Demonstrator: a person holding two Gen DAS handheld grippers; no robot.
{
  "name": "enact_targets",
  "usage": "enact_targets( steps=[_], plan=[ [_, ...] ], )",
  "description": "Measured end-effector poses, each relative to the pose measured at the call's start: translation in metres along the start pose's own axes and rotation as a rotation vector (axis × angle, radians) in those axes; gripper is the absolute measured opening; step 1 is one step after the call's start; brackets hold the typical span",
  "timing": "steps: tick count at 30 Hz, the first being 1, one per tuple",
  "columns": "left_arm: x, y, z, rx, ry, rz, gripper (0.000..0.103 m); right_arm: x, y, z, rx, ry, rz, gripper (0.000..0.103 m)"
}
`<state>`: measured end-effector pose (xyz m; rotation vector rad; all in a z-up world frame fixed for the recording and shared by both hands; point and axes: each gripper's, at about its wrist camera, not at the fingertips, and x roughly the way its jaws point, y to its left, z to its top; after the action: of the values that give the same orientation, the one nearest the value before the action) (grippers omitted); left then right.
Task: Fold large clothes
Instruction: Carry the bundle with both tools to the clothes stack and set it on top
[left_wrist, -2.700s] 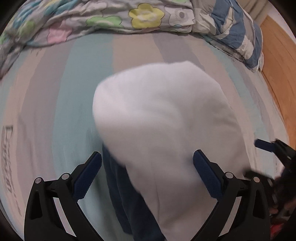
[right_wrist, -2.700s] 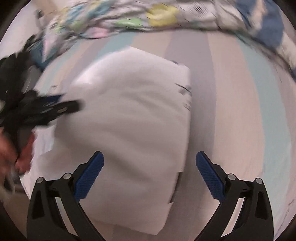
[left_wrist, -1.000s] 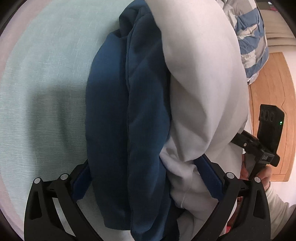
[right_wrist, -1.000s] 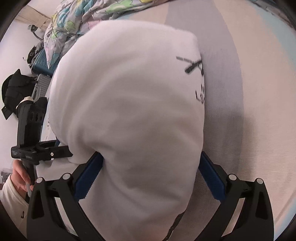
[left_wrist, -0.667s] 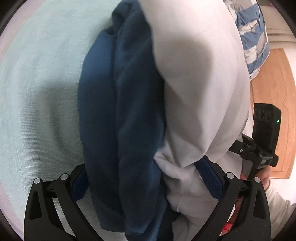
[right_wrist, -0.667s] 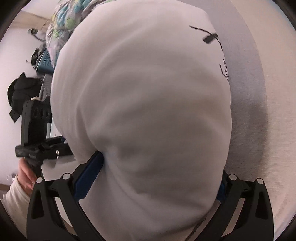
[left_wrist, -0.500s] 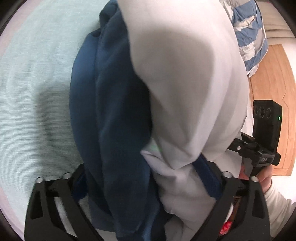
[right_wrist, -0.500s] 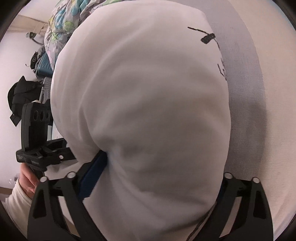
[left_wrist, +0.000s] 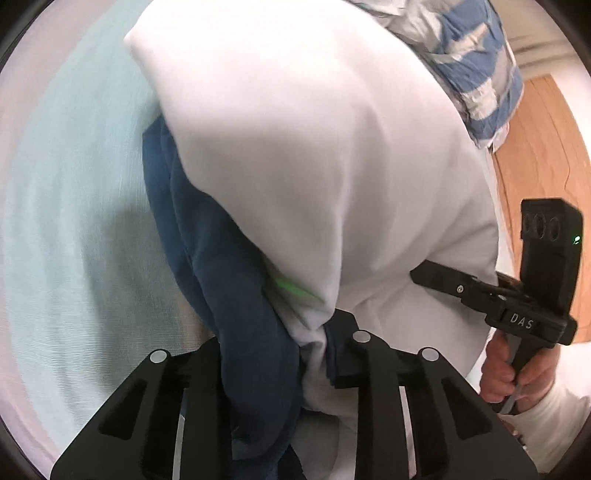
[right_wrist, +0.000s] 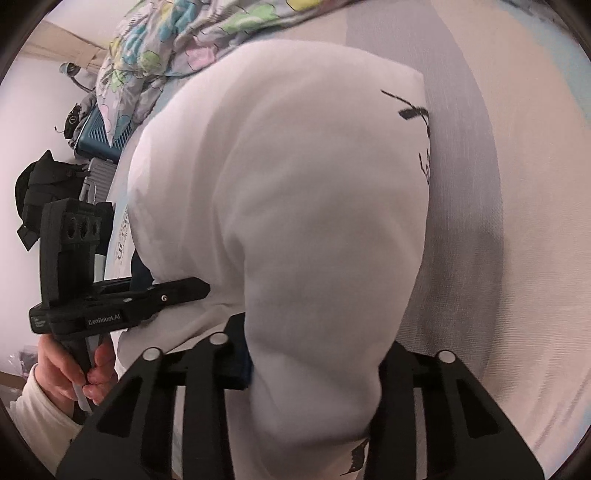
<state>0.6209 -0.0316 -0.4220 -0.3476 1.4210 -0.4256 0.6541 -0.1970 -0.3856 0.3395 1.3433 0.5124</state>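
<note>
With each tool, left and right, clenched on the white garment, carry the bundle level above the bed.

A: Where did the stacked garments sit relative to the tools?

B: The folded shirt lay on top of the sweater; both hung over the bedsheet. The left gripper was clamped on their near-left edge, the right gripper on the near-right edge.

A: And around them?

B: In the left wrist view, the right gripper sat at the right, with the pillow far right. In the right wrist view, the quilt lay far left, the suitcase beside the bed, left.
</note>
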Motion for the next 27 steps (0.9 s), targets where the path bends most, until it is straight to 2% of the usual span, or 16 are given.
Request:
enact_targets(
  steps=[7,14,19,25,27],
  plan=[
    [-0.017,0.013,-0.014,0.008,-0.052,-0.007,0.023,-0.021,0.016,-0.004,-0.034,-0.065,-0.018,0.030],
    [-0.057,0.001,-0.023,0.046,-0.120,0.068,0.023,-0.043,0.048,0.000,-0.087,-0.110,-0.003,0.029],
    [-0.107,-0.011,-0.035,0.020,-0.207,0.138,0.023,-0.065,0.083,0.005,-0.166,-0.135,0.036,0.029],
    [-0.188,-0.007,-0.063,-0.023,-0.301,0.204,0.023,-0.092,0.153,0.009,-0.293,-0.153,0.089,0.029],
    [-0.215,0.000,-0.069,-0.037,-0.332,0.215,0.023,-0.099,0.187,0.012,-0.341,-0.159,0.095,0.029]
  ],
)
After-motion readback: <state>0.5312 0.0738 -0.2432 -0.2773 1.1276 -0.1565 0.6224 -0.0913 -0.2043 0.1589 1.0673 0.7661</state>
